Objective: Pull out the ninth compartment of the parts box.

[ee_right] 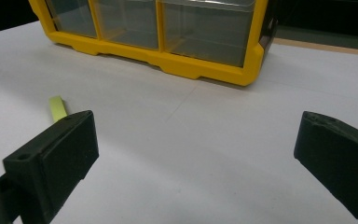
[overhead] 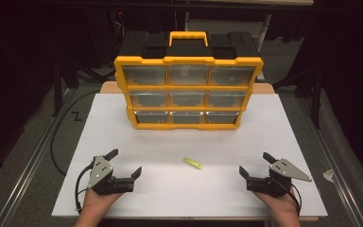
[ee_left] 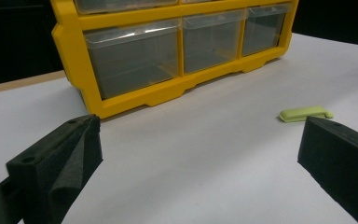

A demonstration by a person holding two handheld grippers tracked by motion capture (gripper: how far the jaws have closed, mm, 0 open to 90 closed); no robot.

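A yellow and black drawer cabinet (overhead: 188, 92) with clear drawers stands upright at the back of the white table top (overhead: 123, 137). Its bottom drawers face me in the left gripper view (ee_left: 172, 51) and the right gripper view (ee_right: 168, 32). A small lime-green flat piece (overhead: 193, 163) lies on the table between the two grippers, in front of the cabinet; it also lies ahead in the left gripper view (ee_left: 305, 113) and the right gripper view (ee_right: 58, 107). My left gripper (overhead: 124, 162) rests at the front left, open and empty. My right gripper (overhead: 255, 163) rests at the front right, open and empty.
The white board sits on a wooden table (overhead: 111, 86) whose edge shows behind the cabinet. Dark floor, metal rails (overhead: 28, 165) and cables (overhead: 56, 137) flank the table. A crumpled white scrap (overhead: 328, 175) lies off the right edge.
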